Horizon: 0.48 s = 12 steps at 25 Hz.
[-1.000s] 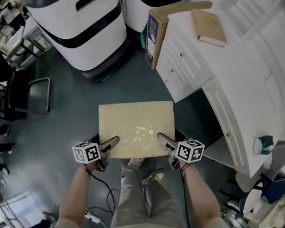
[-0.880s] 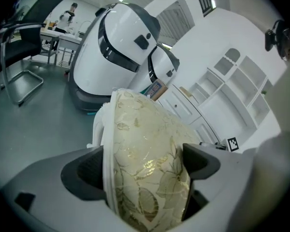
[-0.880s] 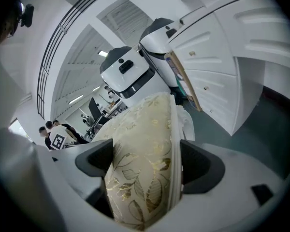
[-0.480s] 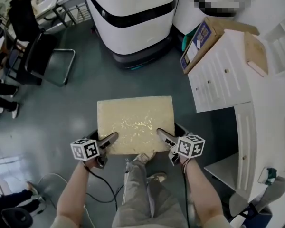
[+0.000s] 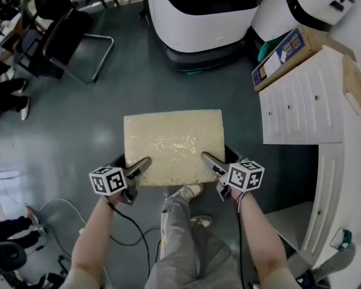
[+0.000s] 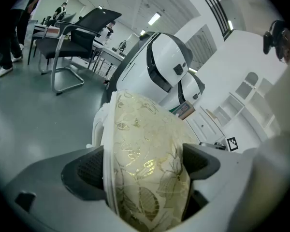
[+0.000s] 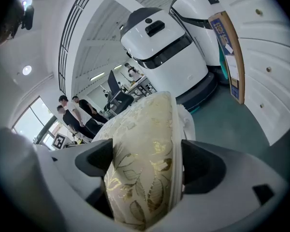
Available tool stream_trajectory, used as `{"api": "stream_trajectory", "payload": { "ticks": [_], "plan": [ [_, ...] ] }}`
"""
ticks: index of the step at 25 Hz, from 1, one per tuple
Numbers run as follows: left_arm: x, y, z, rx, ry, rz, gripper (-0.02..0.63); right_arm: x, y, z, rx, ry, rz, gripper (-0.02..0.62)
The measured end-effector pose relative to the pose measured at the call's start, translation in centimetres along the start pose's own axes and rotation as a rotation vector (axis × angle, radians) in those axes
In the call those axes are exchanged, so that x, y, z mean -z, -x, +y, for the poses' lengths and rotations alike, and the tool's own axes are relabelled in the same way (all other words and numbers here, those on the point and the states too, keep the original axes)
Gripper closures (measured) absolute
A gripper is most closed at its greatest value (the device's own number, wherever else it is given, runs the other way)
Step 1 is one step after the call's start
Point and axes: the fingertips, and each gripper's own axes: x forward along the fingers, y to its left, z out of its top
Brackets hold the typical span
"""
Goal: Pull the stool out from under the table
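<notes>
The stool (image 5: 172, 146) is out on the open grey floor (image 5: 96, 125), just in front of the person's legs (image 5: 183, 239), with its gold-leaf cushion facing up. Both grippers hold it at its near edge. The left gripper (image 5: 138, 168) pinches the near left corner, and its own view shows the jaws pressed onto the cushion and the white frame under it. The right gripper (image 5: 212, 164) clamps the near right corner in the same way, with cushion and frame filling the gap between its jaws. Whether the stool's feet touch the floor cannot be told.

To the right stands a white cabinet (image 5: 301, 101) with drawers, apart from the stool, with a strip of bare floor between them. A cardboard box (image 5: 286, 53) leans at its far corner. Beyond the stool, well apart, are two big white machines (image 5: 198, 11) on dark bases. A black chair (image 5: 72, 38) stands far left, and bystanders' legs (image 5: 6, 101) show at the left edge. A cable (image 5: 132, 227) trails on the floor by the person's left arm. One shoe (image 5: 186, 191) sits right at the stool's near edge.
</notes>
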Motion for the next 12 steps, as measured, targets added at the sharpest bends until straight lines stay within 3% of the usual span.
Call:
{"api": "stream_trajectory", "payload": {
  "ticks": [12],
  "plan": [
    [5.2,-5.2,5.7,0.026,0.020,0.049,0.094,6.1,-3.9,-5.1,0.046,-0.033,0.007,0.146]
  ]
}}
